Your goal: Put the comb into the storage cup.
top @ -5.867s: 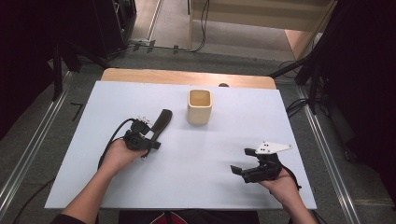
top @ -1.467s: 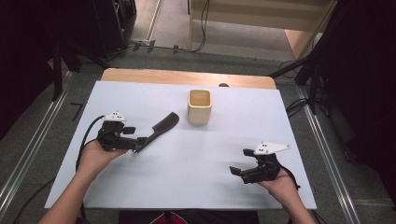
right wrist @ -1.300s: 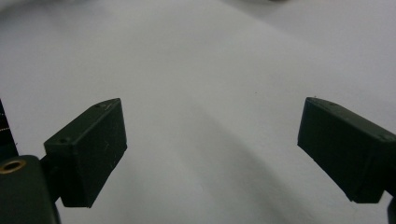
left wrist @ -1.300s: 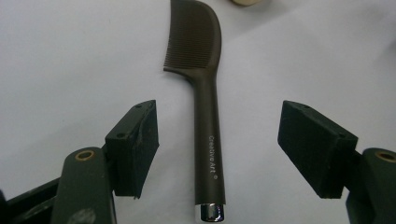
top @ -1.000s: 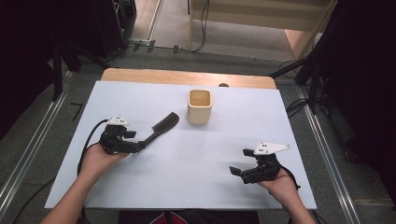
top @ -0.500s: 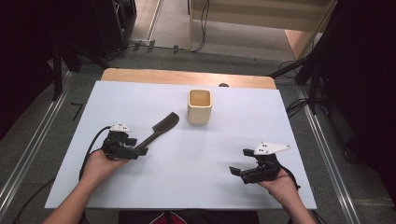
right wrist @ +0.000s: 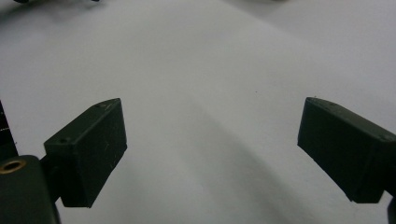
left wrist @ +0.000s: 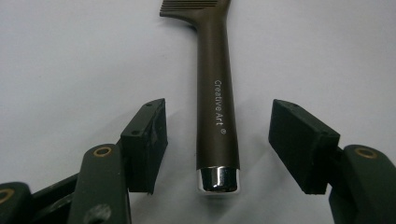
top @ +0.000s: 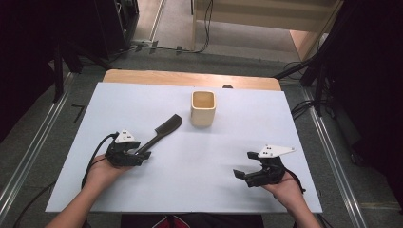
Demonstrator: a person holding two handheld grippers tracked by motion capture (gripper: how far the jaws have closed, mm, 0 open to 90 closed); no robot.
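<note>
A dark brown comb (top: 164, 130) with a chrome end cap lies flat on the white table, teeth pointing toward the far right. My left gripper (top: 145, 154) sits low at its handle end. In the left gripper view the handle (left wrist: 217, 102) runs up between the two pads, with a gap on each side. The jaws have just been closing a little, but neither pad touches the handle, so the left gripper (left wrist: 220, 113) is open. My right gripper (top: 241, 175) rests at the near right, and the right gripper view has its jaws (right wrist: 212, 112) open over bare table.
A tan square cup (top: 203, 108) stands upright at the far middle of the table, just right of the comb's teeth. The white sheet (top: 237, 137) ends at a wooden strip at the back. Metal rails and cables run along both sides on the floor.
My left hand has slid slightly toward the near edge and lower, settling around the comb's handle end. The comb, the cup and the right hand have not moved.
</note>
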